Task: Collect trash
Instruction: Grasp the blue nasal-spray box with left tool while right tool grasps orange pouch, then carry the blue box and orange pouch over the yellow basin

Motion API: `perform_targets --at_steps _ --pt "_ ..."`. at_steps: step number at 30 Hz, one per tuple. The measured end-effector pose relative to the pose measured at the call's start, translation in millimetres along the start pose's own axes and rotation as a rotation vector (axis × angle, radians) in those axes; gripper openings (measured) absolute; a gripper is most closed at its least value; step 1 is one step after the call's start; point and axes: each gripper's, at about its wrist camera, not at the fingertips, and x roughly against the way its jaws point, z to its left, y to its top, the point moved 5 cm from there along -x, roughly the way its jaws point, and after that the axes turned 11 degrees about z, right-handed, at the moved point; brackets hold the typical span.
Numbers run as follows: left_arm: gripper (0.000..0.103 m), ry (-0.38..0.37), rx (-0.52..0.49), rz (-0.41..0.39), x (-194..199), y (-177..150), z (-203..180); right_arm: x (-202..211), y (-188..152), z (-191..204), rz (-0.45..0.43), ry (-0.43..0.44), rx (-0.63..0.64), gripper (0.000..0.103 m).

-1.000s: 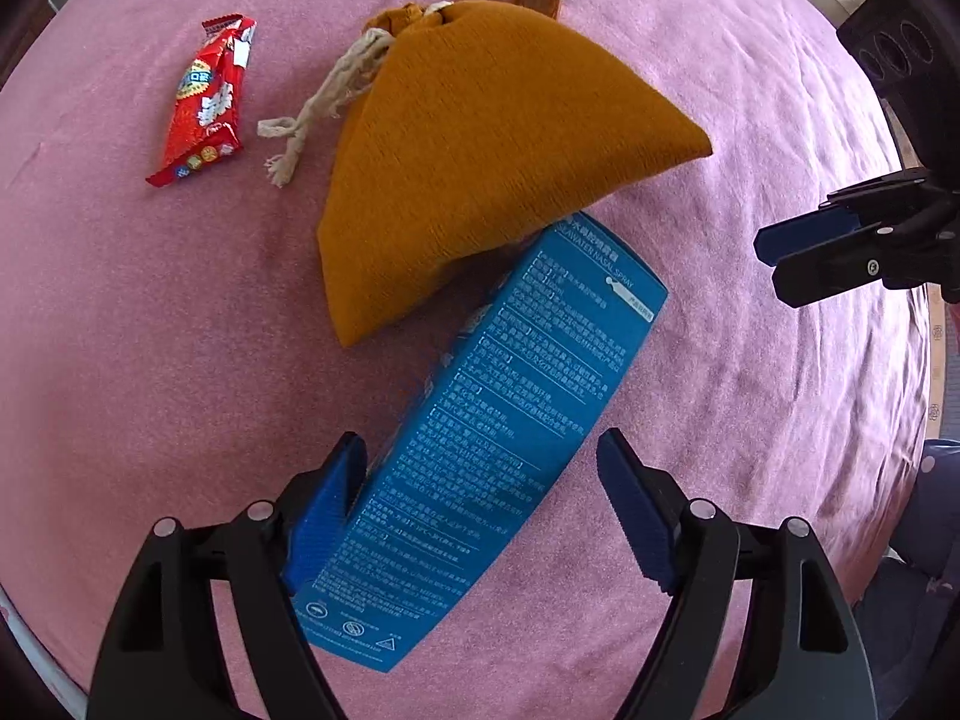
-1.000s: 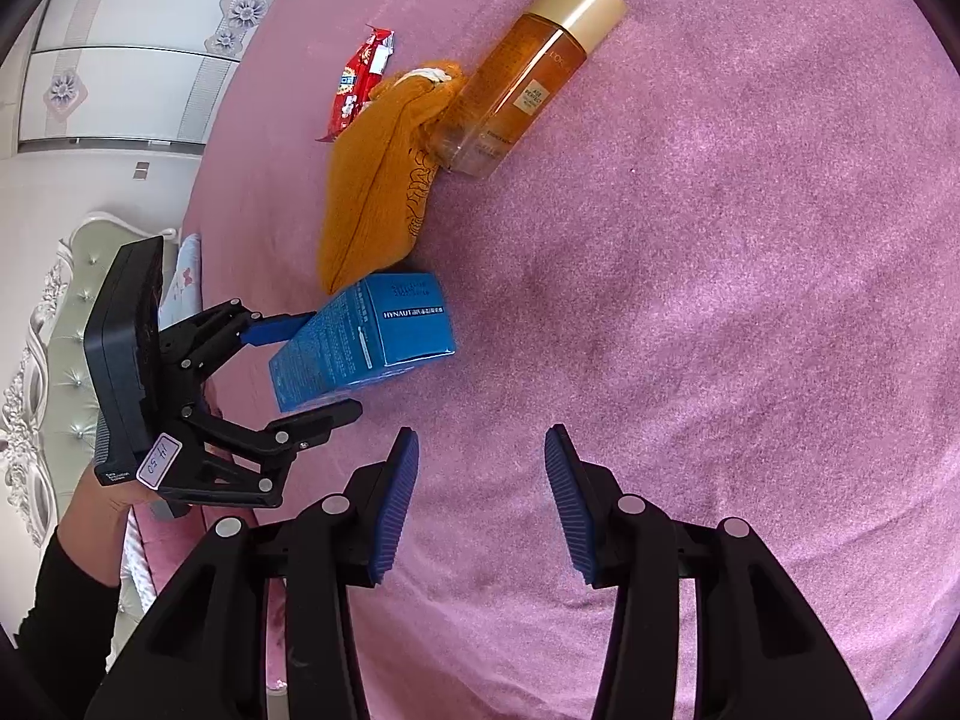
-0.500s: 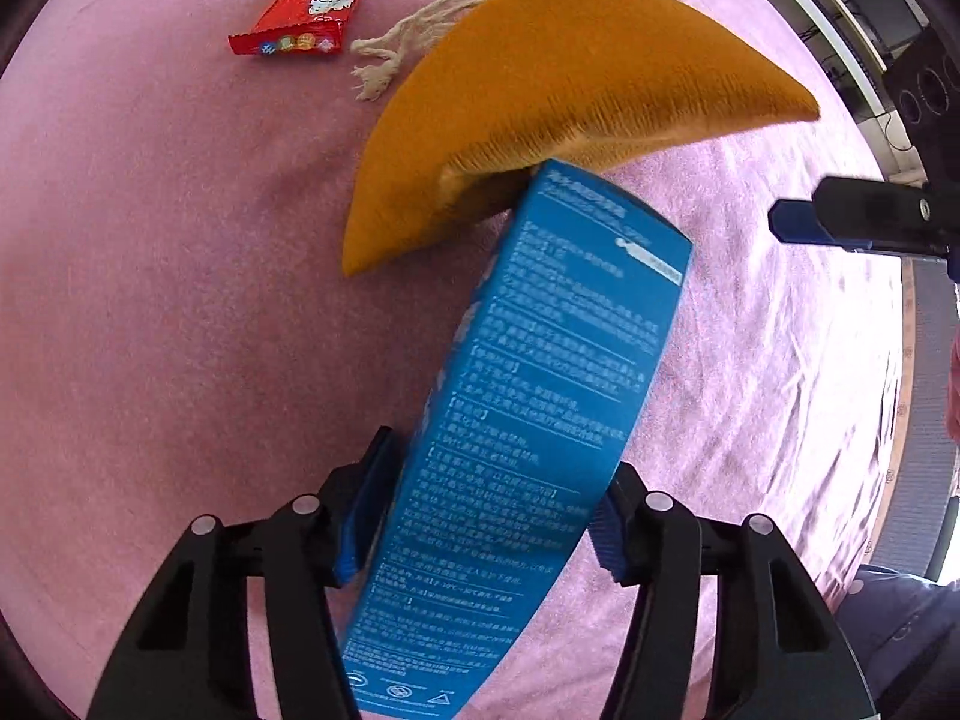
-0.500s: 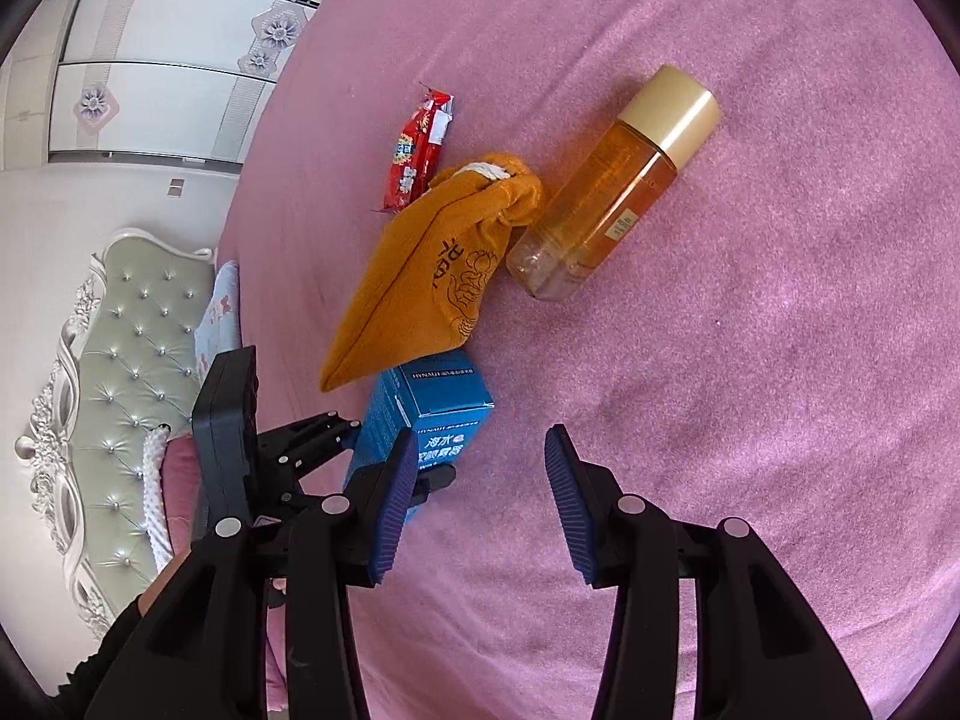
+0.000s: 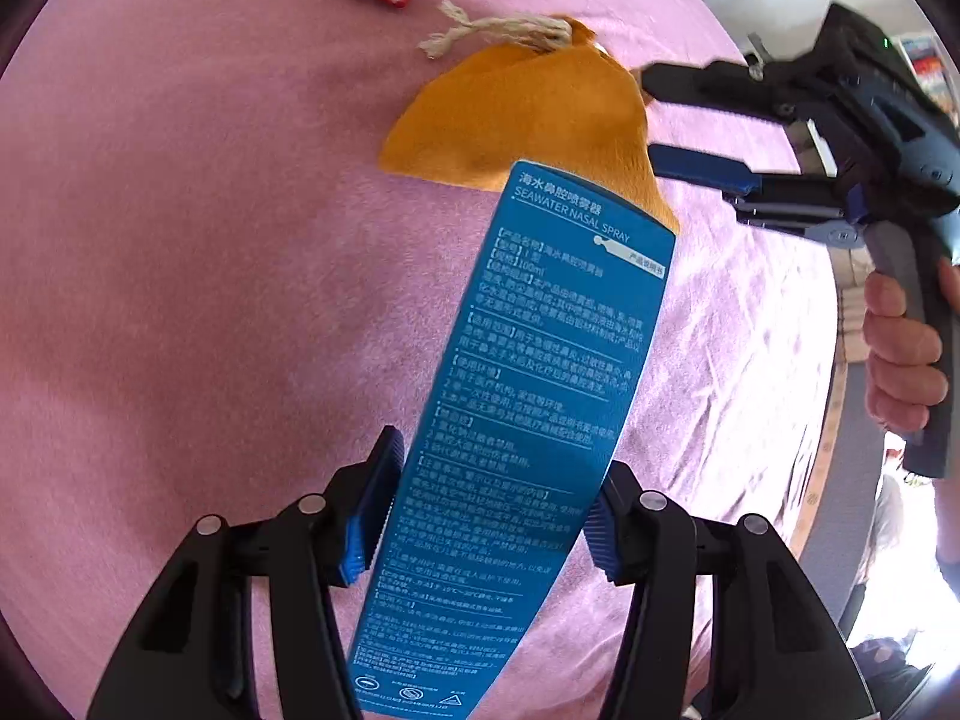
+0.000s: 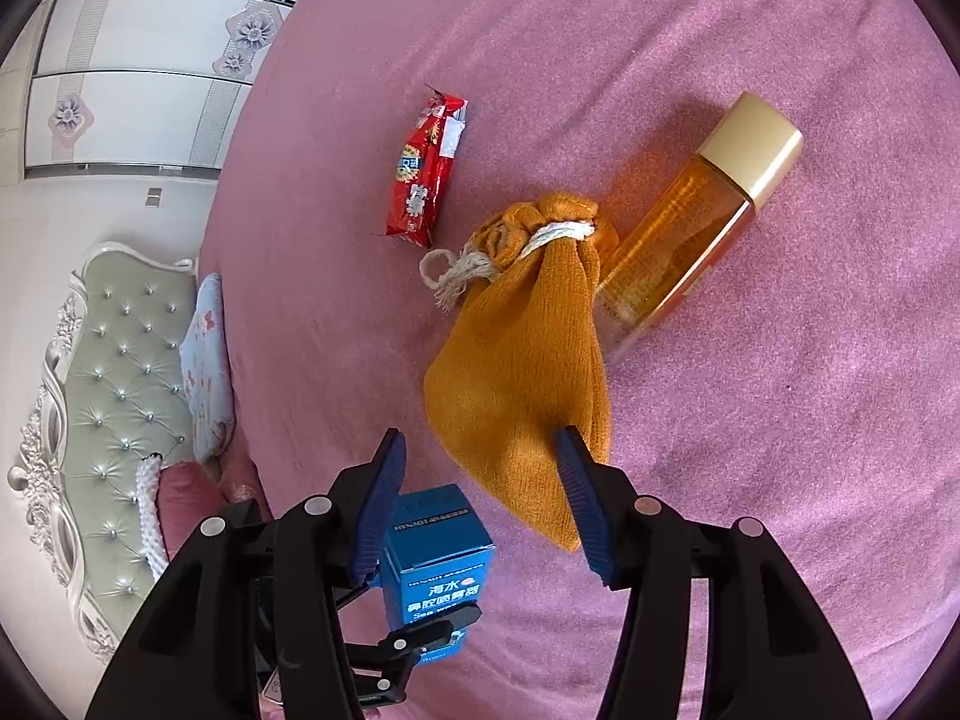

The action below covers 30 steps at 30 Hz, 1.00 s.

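Blue cardboard nasal-spray box sits pinched in your left gripper, lifted over the pink bedspread. Your right gripper hangs spread above the orange drawstring pouch; red snack wrapper and amber bottle lie beside it.

Tufted headboard, white wardrobe
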Motion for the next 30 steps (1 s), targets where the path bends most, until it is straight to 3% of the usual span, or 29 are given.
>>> perform_targets --at_steps 5,8,11,12,13,14,17,23,30 --pt "0.055 -0.101 0.169 -0.085 13 -24 32 -9 1 -22 0.007 -0.056 -0.066 0.054" --pt "0.055 -0.109 0.23 -0.115 15 -37 46 -19 -1 -38 0.022 -0.047 -0.135 0.06" --pt "0.055 -0.123 0.288 -0.139 18 -50 55 -25 -1 -39 0.017 -0.047 -0.125 0.059" --pt "0.055 -0.132 0.307 -0.147 18 -54 58 -25 -1 -39 0.014 -0.06 -0.12 0.056" --pt "0.055 -0.14 0.324 -0.154 21 -63 66 -25 -2 -39 0.011 -0.073 -0.111 0.046" --pt "0.055 -0.144 0.34 -0.161 21 -67 66 -25 -3 -38 0.008 -0.092 -0.1 0.029" --pt "0.055 -0.157 0.38 -0.175 22 -82 65 -22 -12 -37 -0.005 -0.078 -0.072 0.011" --pt "0.055 -0.212 0.44 -0.21 18 -115 45 -9 -52 -41 -0.009 -0.11 0.017 0.007" --pt "0.055 -0.263 0.479 -0.213 5 -163 6 20 -134 -76 0.023 -0.12 0.045 0.006"
